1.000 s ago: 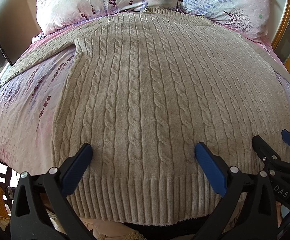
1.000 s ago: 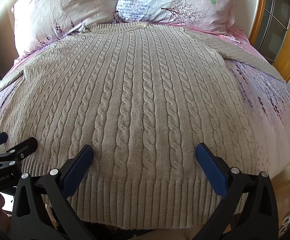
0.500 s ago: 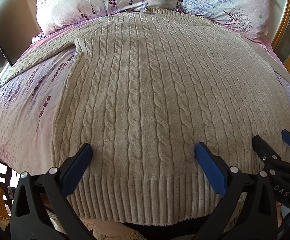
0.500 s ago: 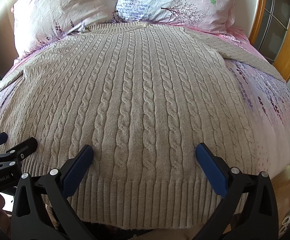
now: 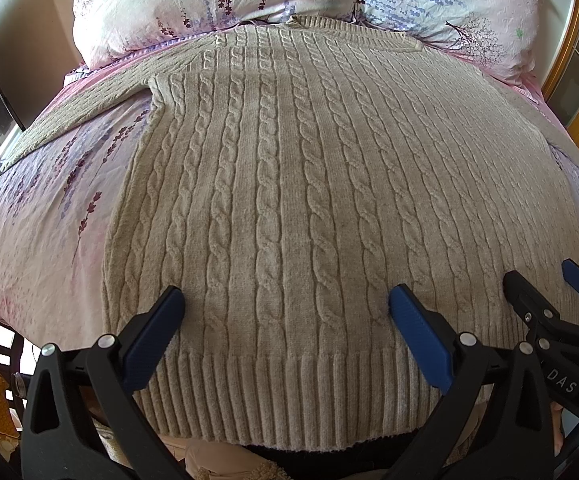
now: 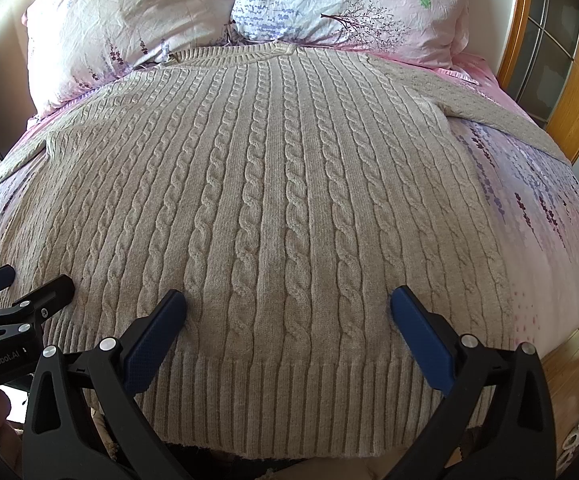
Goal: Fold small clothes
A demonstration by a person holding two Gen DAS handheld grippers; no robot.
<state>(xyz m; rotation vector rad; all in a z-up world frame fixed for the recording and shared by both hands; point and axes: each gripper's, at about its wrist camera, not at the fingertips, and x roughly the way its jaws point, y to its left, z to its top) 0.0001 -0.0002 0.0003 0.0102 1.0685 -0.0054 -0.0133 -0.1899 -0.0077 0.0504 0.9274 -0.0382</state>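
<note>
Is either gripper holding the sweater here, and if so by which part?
Nothing is held. The left gripper and right gripper are both open above the sweater, near its ribbed hem, which lies flat on the bed.

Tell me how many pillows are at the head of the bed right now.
2. One pillow lies left of the sweater's collar, the other pillow right of it, side by side and meeting above the neckline. Any others behind them would be hidden.
</note>
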